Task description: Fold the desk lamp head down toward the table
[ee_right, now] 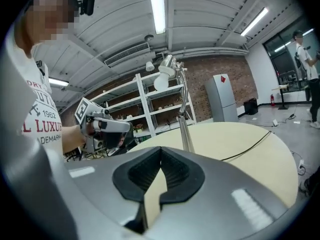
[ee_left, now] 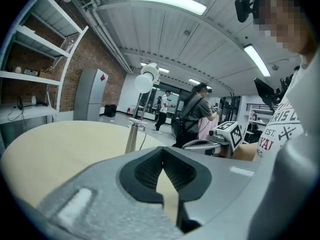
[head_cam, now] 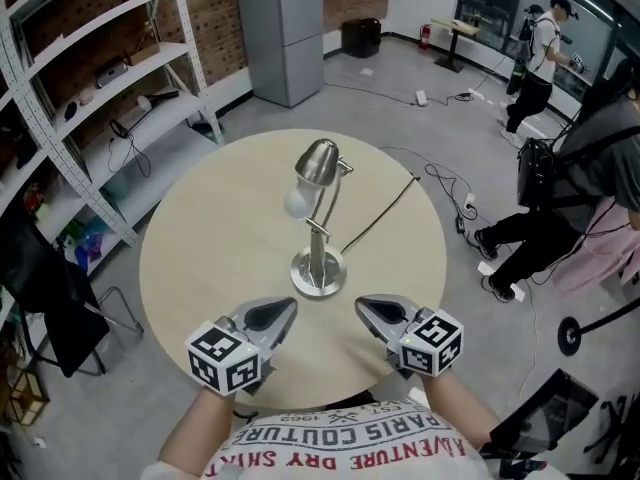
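Note:
A silver desk lamp stands upright near the middle of the round beige table [head_cam: 190, 258]. Its head [head_cam: 318, 161] with the white bulb [head_cam: 298, 202] is raised above the round base [head_cam: 318, 273], and a black cord [head_cam: 385, 213] runs off to the right. My left gripper [head_cam: 290, 308] and right gripper [head_cam: 360, 306] hover near the table's front edge, either side of the base and apart from it. Both are shut and hold nothing. The left gripper view shows the lamp's bulb [ee_left: 143, 82] and stem [ee_left: 132, 136] ahead. In the right gripper view the lamp head [ee_right: 165, 69] is ahead.
White metal shelving [head_cam: 100, 78] stands at the left and a grey cabinet [head_cam: 285, 28] behind the table. A person [head_cam: 560, 198] sits close to the table's right side, and another stands farther back. Cables lie on the floor at the right. A black chair [head_cam: 40, 288] is at the left.

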Tool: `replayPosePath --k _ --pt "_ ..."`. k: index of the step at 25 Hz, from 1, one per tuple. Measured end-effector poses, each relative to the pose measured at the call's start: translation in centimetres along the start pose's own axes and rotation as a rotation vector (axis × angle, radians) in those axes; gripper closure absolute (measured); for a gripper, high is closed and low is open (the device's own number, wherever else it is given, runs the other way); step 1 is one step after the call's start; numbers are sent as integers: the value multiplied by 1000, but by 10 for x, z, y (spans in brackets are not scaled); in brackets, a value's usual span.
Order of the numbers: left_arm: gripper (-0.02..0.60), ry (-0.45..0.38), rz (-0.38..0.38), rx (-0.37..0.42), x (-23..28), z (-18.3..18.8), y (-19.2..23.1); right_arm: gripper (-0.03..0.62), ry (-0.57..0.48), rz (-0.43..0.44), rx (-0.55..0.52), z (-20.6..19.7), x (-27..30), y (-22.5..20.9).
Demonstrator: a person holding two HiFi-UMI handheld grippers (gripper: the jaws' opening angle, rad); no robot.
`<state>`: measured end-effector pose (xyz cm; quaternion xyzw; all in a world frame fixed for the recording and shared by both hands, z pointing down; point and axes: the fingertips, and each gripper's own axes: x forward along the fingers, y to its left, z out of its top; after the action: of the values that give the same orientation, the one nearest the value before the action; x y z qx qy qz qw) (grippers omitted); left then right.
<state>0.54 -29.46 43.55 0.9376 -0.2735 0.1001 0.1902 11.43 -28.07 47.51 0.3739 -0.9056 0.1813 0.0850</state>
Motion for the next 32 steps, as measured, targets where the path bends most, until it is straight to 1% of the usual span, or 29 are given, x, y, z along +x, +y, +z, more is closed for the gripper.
replayPosePath --k 3,6,8,10,12,15,16,17,18,21,24,27,29,30,32 --pt "578 12 17 -5 8 0 13 588 16 1 -15 -3 26 -23" --pt "578 -1 54 -1 10 -3 23 576 10 20 -28 -5 48 -40" --pt "578 -7 81 -2 11 -3 32 550 15 11 -51 -5 61 -53" --pt "578 -5 99 3 13 0 39 503 34 -8 -90 -5 74 -64" --pt "578 -6 103 8 12 2 41 472 57 -21 -130 -7 89 -72" --pt "578 -7 97 2 12 4 47 434 77 -17 -164 -10 110 -76" --pt "567 -6 96 0 11 4 49 422 81 -14 -171 -11 116 -76" --pt "514 -6 96 0 11 5 50 414 85 -14 -177 -11 121 -76" --pt "511 -8 96 1 11 7 52 412 90 -17 -184 -12 125 -76" --pt "475 -17 89 9 12 12 53 407 102 -25 -203 -15 134 -79" --pt "424 -23 58 29 14 19 46 407 105 -22 -213 -20 143 -81" --pt "370 -34 47 69 11 41 40 414 115 -29 -223 -22 148 -81" --pt "357 -51 48 104 7 68 39 447 115 -49 -235 -17 149 -82" --pt "356 -65 56 123 4 84 39 450 116 -54 -237 -15 150 -82" --pt "342 -101 103 165 -1 117 44 450 123 -55 -235 -15 151 -82"
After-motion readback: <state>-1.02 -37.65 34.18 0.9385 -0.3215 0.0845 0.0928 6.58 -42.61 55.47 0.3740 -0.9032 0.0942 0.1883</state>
